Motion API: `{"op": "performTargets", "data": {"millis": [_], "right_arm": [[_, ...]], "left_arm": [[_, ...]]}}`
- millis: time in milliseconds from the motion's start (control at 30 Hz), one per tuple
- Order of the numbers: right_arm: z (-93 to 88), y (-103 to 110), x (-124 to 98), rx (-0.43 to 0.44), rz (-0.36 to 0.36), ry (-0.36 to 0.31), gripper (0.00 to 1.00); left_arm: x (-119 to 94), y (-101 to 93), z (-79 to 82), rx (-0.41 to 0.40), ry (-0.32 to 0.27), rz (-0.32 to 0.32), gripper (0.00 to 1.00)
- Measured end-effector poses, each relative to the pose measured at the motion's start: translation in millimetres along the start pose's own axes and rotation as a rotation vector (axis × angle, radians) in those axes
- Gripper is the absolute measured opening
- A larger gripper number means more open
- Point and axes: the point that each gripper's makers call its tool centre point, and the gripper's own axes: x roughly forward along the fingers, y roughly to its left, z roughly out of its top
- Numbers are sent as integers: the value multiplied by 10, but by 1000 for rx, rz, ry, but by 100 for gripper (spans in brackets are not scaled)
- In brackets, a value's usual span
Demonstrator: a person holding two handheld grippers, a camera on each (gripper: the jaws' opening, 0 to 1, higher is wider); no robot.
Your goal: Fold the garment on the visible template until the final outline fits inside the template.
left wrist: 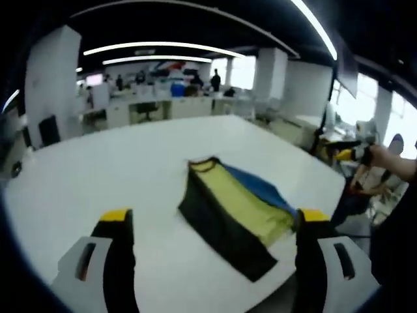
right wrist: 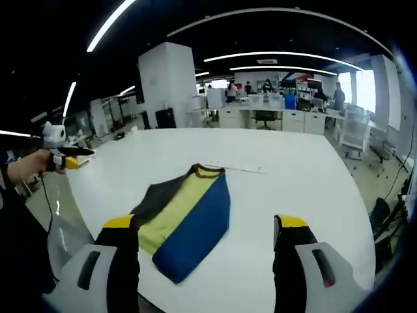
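A folded garment lies on a big white bench. It has black, yellow and blue parts, and a dark collar at one end. In the left gripper view it sits between the two jaws and a bit ahead of them, close to the right jaw. The left gripper has its jaws wide open, and there is nothing between them. In the right gripper view the garment lies near the front edge of the bench, ahead of the left jaw. The right gripper also has its jaws wide open, and it holds nothing. Both grippers hang over the bench edge and do not touch the garment. A thin pale line shows on the bench just past the collar. In the right gripper view the other gripper shows far off at the left, held in a hand. Behind the bench there are desks, a white pillar and some people.
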Motion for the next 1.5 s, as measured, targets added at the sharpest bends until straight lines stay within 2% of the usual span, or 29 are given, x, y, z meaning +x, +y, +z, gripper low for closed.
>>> {"op": "performTargets", "data": {"millis": [67,167,400,600,800,1167,1233,1500], "right_arm": [[-32,-13,-42,-6,-7,11,88],[-55,-14,-79,-6,-12,18,90],[-101,96,-104,-23,9,22,100],[-146,142,-121,-15,17,22,100],[-261,164,-144,-29,9,56,100],[-391,183,-132,-13,7,83,100],[-413,192,-118,-14,9,84,97],[-703,380,38,-47,49,164,92]], "left_arm": [[-27,-2,-27,-5,3,-4,99],[-69,7,-45,-88,-22,-12,99],[-153,78,-159,-106,-8,15,99],[-194,76,-221,-123,-6,17,99],[-208,38,-282,-137,1,15,99],[-209,16,-299,-161,-5,12,99],[-209,11,-304,-168,-6,13,99],[-228,-18,-336,-167,5,13,99]]}}
